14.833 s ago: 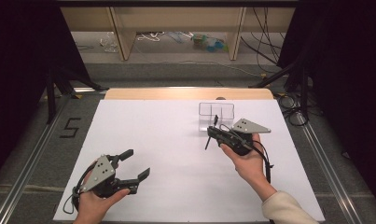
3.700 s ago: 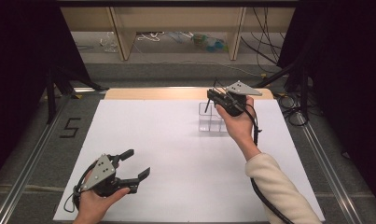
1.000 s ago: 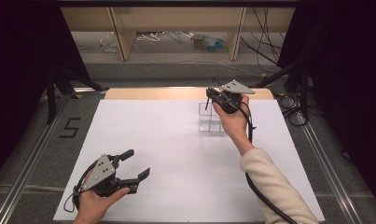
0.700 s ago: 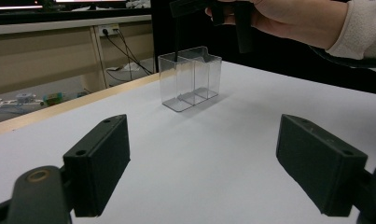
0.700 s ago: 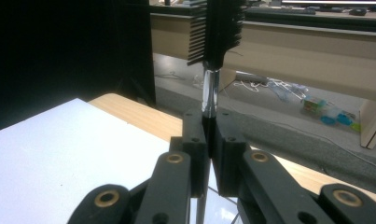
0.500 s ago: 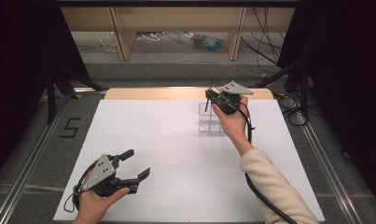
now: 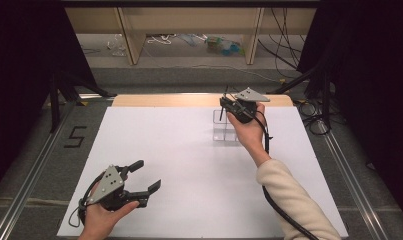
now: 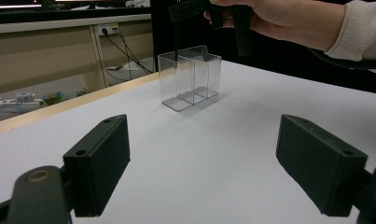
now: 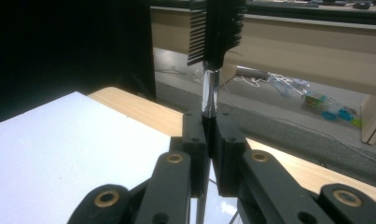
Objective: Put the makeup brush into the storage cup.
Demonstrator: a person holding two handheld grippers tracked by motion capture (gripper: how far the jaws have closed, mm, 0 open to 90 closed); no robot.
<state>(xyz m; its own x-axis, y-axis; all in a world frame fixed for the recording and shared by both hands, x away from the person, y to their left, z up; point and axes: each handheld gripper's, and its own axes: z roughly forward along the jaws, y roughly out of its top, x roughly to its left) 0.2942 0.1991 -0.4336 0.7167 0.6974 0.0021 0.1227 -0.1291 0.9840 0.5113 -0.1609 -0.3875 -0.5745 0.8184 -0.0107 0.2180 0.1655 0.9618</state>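
Jaws clamping brush point(image 9: 212, 42), white table point(image 7: 189, 150), dark room

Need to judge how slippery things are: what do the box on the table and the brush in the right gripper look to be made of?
The box: clear rigid plastic, glossy; the table shows through its walls and divider. The brush: black bristles, probably synthetic, on a shiny stem, metal or clear plastic, clamped in the right gripper.
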